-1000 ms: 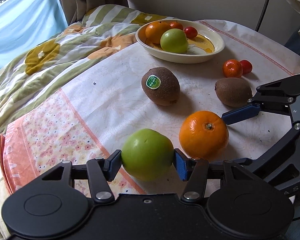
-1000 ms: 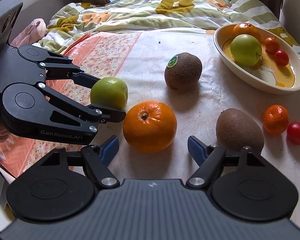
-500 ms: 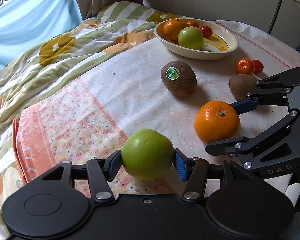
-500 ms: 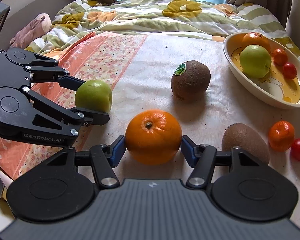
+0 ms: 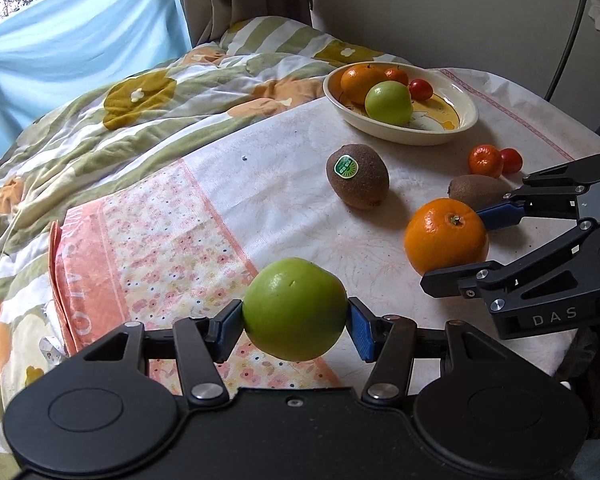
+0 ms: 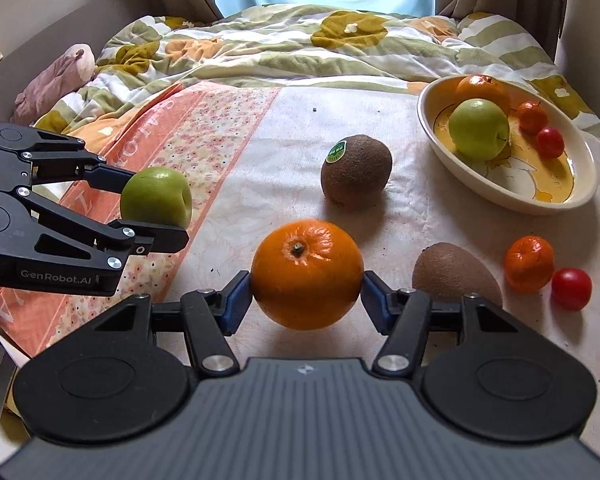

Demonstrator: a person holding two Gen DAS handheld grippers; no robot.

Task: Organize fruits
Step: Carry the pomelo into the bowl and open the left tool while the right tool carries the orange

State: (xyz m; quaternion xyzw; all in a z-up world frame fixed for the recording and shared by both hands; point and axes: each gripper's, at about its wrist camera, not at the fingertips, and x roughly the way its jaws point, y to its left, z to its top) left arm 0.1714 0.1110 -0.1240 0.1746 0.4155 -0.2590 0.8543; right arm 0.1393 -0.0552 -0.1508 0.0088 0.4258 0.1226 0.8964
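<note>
My left gripper (image 5: 295, 322) is shut on a green apple (image 5: 295, 308), held clear above the floral cloth; in the right wrist view this gripper (image 6: 152, 208) and its apple (image 6: 156, 196) hang at the left. Both blue pads of my right gripper (image 6: 306, 300) press on the sides of a large orange (image 6: 306, 276) low over the white cloth. From the left wrist view the orange (image 5: 444, 236) sits between the right gripper's (image 5: 460, 248) fingers. The cream bowl (image 6: 540, 204) at the back right holds an orange, a green apple, a mandarin and a cherry tomato.
A stickered kiwi (image 6: 356, 174) lies beyond the orange. A second kiwi (image 6: 454, 276), a mandarin (image 6: 529, 264) and a cherry tomato (image 6: 571, 288) lie to its right. A rumpled quilt (image 6: 300, 48) covers the far side, with curtains behind.
The right gripper's jaws went from open around the orange to shut on it. The left gripper rose with the apple and drew away to the left.
</note>
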